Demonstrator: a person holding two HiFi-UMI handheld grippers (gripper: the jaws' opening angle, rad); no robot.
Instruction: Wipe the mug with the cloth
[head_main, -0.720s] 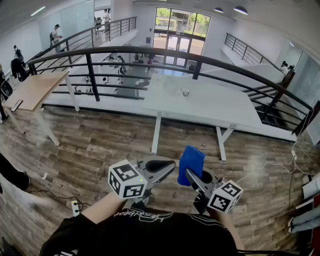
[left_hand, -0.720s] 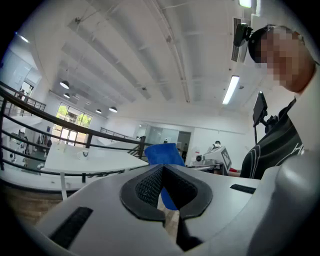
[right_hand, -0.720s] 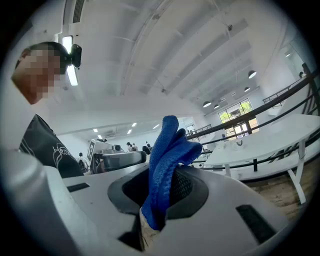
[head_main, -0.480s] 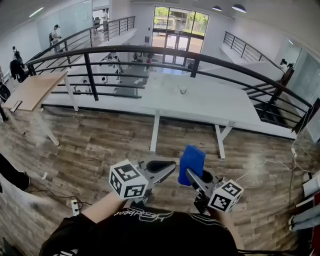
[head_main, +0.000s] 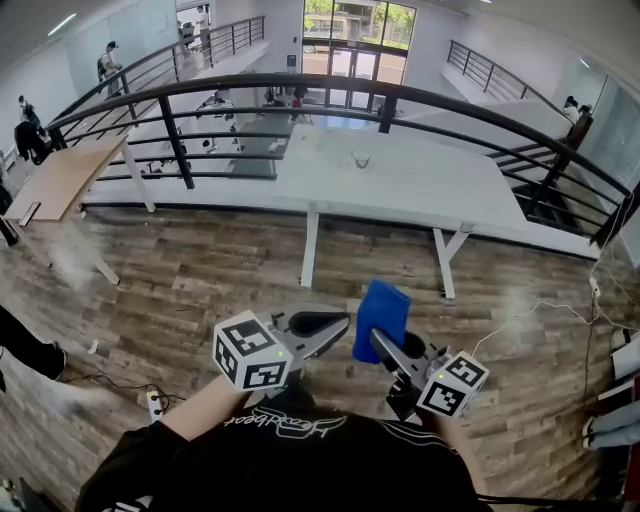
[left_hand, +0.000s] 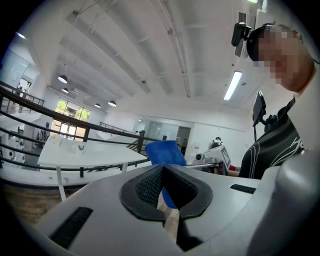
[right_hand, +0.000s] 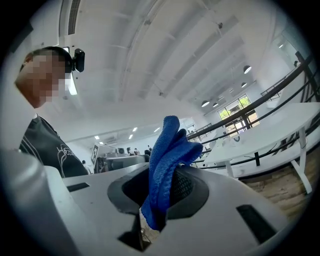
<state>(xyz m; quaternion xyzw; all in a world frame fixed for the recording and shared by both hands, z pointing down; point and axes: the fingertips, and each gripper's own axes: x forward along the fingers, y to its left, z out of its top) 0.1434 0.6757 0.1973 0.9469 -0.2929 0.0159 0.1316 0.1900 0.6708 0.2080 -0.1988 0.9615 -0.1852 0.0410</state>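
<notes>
Cloth is the easy half of this job: a blue, nubbly rag, soft and light, folded on itself and standing up limp out of the right gripper. That gripper's fingers are clenched on the lower fold, with most of the fabric free above them, which should leave a good loose pad for rubbing. Being floppy, it will likely bunch and slide rather than push back, so the wiping pressure has to come from the fingers close behind it.

The left gripper is held just beside the right one, roughly level. Its fingers are pressed together with nothing between them; the blue seen past them is the cloth in the other gripper.

The mug looks to be the small pale cup-like thing standing on the white counter, across the wooden floor and well apart from both grippers. It is too small here to tell its material or whether it has a handle. Judged as a mug, it would be stiff, smooth, fairly slippery, and breakable if knocked off the edge. The free left gripper would do best to open and take it by the wall at the rim or by the handle. A firm hold there should keep it from spinning or skating while the cloth goes round it.
</notes>
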